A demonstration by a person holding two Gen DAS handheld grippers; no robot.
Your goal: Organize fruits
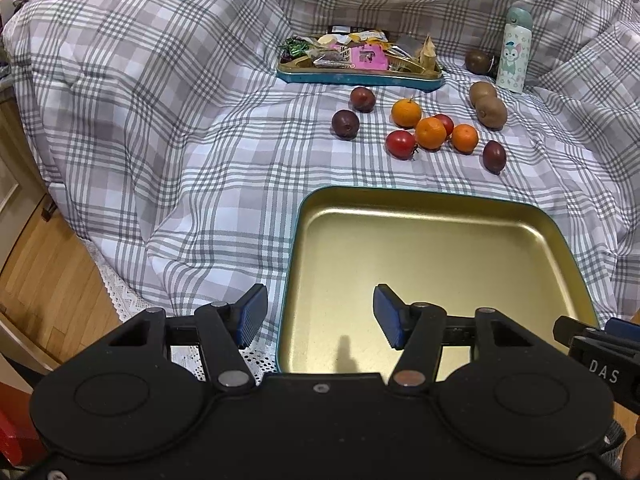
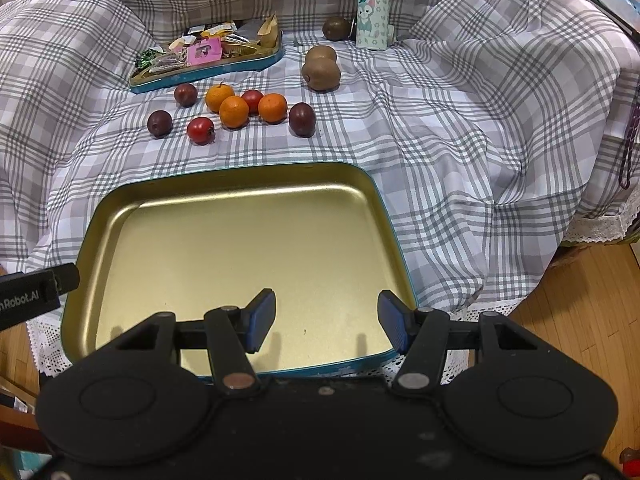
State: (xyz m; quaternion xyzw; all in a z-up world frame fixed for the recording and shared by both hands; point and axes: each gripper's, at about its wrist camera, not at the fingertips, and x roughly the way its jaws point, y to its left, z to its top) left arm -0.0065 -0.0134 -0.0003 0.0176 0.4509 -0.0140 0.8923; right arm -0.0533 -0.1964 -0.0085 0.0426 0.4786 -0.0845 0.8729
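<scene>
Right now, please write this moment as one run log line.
stage: not started | gold tray: holds no fruit | fruits: on checked cloth beyond tray | left gripper: open, holds nothing | right gripper: open, holds nothing

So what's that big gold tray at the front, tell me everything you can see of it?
The tray is a shallow rectangular tin with rounded corners, shiny gold inside and teal on its outer rim. It looks like metal. It lies flat and open side up on the checked cloth, near the front edge, with nothing in it. The fruits sit beyond it on the cloth, not touching it. Both claws, the left claw and the right claw, hang open above its near end; whether they touch it cannot be told.
</scene>
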